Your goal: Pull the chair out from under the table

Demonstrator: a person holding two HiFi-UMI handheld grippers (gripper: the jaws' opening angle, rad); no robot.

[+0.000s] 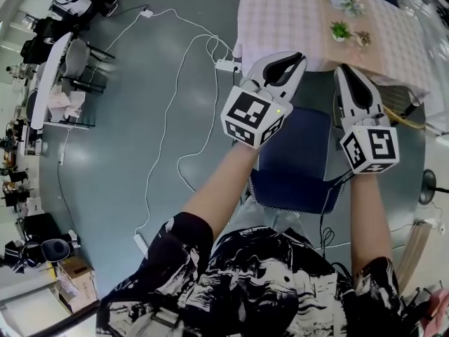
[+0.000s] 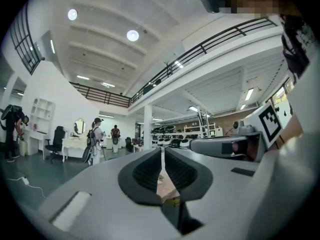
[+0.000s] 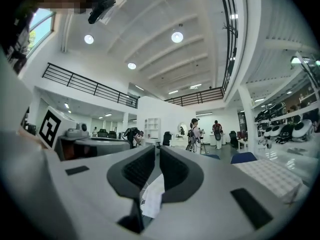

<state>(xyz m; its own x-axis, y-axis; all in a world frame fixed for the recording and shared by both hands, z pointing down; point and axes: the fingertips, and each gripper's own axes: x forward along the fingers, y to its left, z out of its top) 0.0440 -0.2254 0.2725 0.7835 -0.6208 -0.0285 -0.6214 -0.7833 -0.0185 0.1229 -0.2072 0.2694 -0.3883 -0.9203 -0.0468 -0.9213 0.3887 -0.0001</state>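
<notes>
Both forearms reach forward from the person's body, bare below short patterned sleeves, each hand behind its tool. The left forearm (image 1: 217,188) angles up and to the right; the right forearm (image 1: 368,209) runs almost straight ahead. The left tool (image 1: 298,60) and the right tool (image 1: 343,69) are held side by side, near each other but apart, with their tips toward the desk (image 1: 280,27). Both gripper views look out level across a large hall with distant people (image 2: 95,139), not down at the furniture.

In the left gripper view, the left tool's jaws are closed tip to tip with nothing between them. In the right gripper view, the right tool's jaws are drawn together to a thin slit and are also empty.

Each tool carries a cube printed with bold black-and-white square markers: the left cube (image 1: 252,118) and the right cube (image 1: 370,148).

The blue chair (image 1: 295,167) stands on the grey floor (image 1: 140,118) between the person and the desk. Its seat is just beside the near edge of the checked cloth (image 1: 393,44). The tools hide its far edge, so it cannot be told whether that edge is under the cloth.
</notes>
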